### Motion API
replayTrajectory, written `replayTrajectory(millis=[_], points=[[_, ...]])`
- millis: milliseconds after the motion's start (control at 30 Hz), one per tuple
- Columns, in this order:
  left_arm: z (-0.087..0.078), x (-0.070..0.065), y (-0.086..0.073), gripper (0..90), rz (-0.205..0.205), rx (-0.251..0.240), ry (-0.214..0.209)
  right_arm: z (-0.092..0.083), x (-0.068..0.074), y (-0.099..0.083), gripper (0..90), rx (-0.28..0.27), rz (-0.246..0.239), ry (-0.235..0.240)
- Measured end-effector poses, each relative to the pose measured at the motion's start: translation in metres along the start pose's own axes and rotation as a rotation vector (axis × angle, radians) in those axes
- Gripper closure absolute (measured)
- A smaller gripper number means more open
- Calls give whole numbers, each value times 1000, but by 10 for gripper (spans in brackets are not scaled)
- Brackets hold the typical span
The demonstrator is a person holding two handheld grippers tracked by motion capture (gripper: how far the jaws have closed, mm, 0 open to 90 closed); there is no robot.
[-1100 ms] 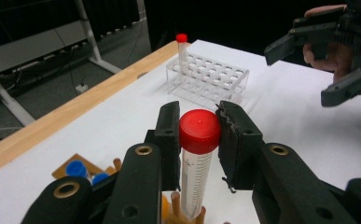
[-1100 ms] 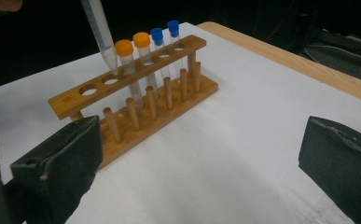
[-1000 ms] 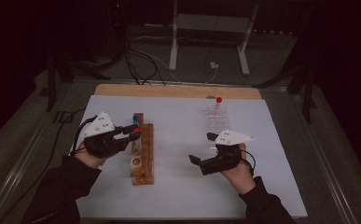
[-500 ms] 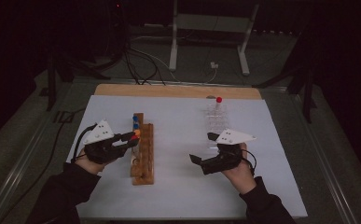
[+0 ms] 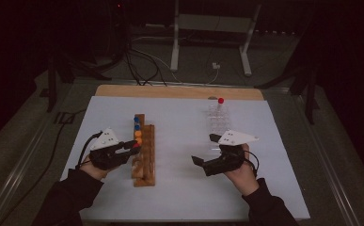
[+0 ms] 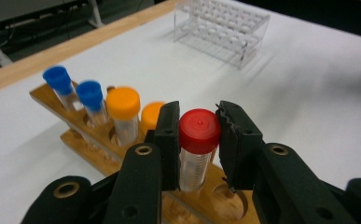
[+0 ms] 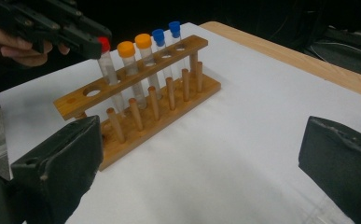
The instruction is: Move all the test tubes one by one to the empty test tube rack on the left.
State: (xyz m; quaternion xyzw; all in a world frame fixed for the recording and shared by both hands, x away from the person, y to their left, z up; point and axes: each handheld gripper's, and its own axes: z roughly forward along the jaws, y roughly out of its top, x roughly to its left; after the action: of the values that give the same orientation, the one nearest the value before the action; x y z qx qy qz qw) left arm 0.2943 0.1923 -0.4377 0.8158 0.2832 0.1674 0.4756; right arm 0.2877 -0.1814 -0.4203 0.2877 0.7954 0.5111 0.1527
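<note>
Lower than a second ago, the left gripper (image 6: 199,140) is sitting down at the wooden rack (image 5: 144,150), while the right gripper (image 5: 203,149) is keeping its place on the other side of the table. Its jaws are clenching the red-capped tube (image 6: 197,149) just under the cap, one pad on each side. In the right gripper view the tube is standing upright with its lower part passing through a hole of the rack's top rail (image 7: 127,77); whether its tip is touching the base I cannot tell.

Next to it along the rail, two orange-capped tubes (image 6: 123,112) and two blue-capped tubes (image 6: 90,100) are standing in a row, all upright — the blue pair lying farthest from the person in the high view. On the near side of the red-capped tube, at least one hole (image 7: 93,92) of the rail is standing open.

The right gripper is being held level over the white table cover (image 5: 184,188), well apart from the rack, its jaws released and spread wide with nothing between them. Its camera is looking across the cover toward the rack and the left gripper.

Beyond the right hand (image 5: 243,172), a clear plastic rack (image 5: 217,123) is standing near the far edge of the cover, with one red-capped item (image 5: 220,100) rising at its far end — too small to tell more.
</note>
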Motion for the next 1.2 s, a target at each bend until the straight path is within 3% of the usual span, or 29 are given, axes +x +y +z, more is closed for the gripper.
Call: replayTrajectory(millis=[433,600,833,933,1067,1200], points=[[0,1,-5,700,7,1,-27,-1,0,1,0,-3,-2,3],[-6,-5,-4,482,28,-36,-45,-2,-1,2,0,-8,-2,8],[-17,-7,-6,171,9,-83,-38,-6,-8,10,0,-26,-3,2],[-22,-6,-8,85,-12,-96,-40,-7,-15,13,0,-29,-9,2],[-28,-2,-13,19,-18,-110,-80,-9,-26,16,0,-37,-8,-20],[-30,3,-20,18,-31,-122,-88,-10,-43,16,0,-44,3,-41]])
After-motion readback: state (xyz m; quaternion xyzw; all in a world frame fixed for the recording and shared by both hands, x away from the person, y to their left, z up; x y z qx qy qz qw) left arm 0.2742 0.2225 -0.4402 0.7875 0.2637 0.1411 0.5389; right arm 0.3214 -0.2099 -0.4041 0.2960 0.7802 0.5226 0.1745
